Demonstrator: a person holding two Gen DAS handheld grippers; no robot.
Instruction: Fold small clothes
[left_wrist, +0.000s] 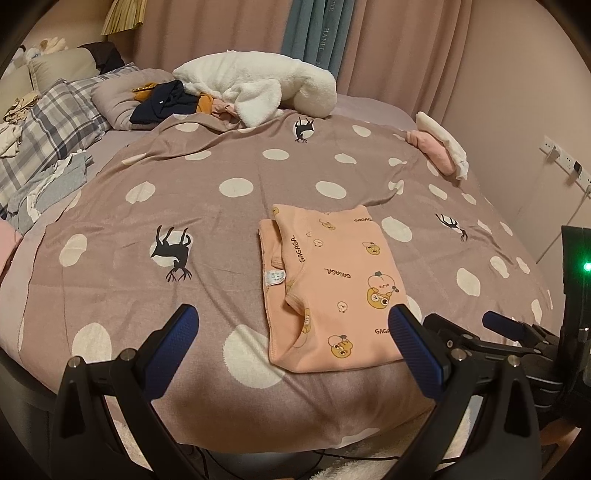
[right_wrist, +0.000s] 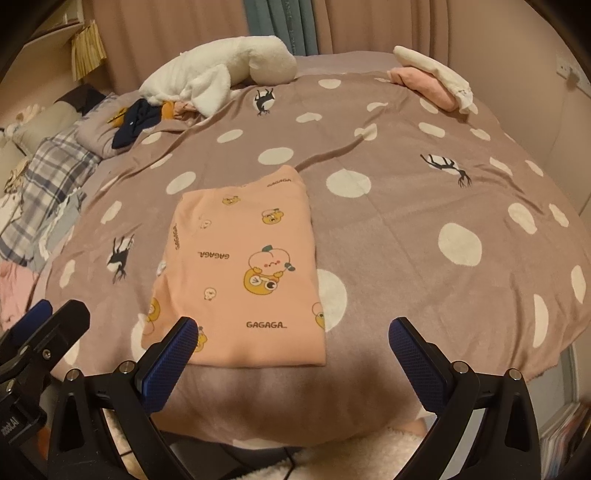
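A small peach garment (left_wrist: 332, 280) printed with cartoon animals and "GAGAGA" lies folded into a rectangle on the mauve polka-dot blanket (left_wrist: 207, 229); its collar label faces left. My left gripper (left_wrist: 293, 323) is open above the bed's near edge, its right pad over the garment's near right corner. The right gripper (left_wrist: 502, 325) shows at the right of that view. In the right wrist view the same garment (right_wrist: 243, 266) lies just ahead, and my right gripper (right_wrist: 293, 328) is open, empty, its left pad over the garment's near left corner. The left gripper's finger (right_wrist: 37, 314) shows at the left.
A white fluffy blanket (left_wrist: 258, 85) and dark and orange clothes (left_wrist: 166, 101) are heaped at the far side. Folded pink and white clothes (left_wrist: 439, 147) sit far right. A plaid pillow (left_wrist: 48, 136) and grey clothes (left_wrist: 48, 184) lie left. A power strip (left_wrist: 565, 166) hangs on the right wall.
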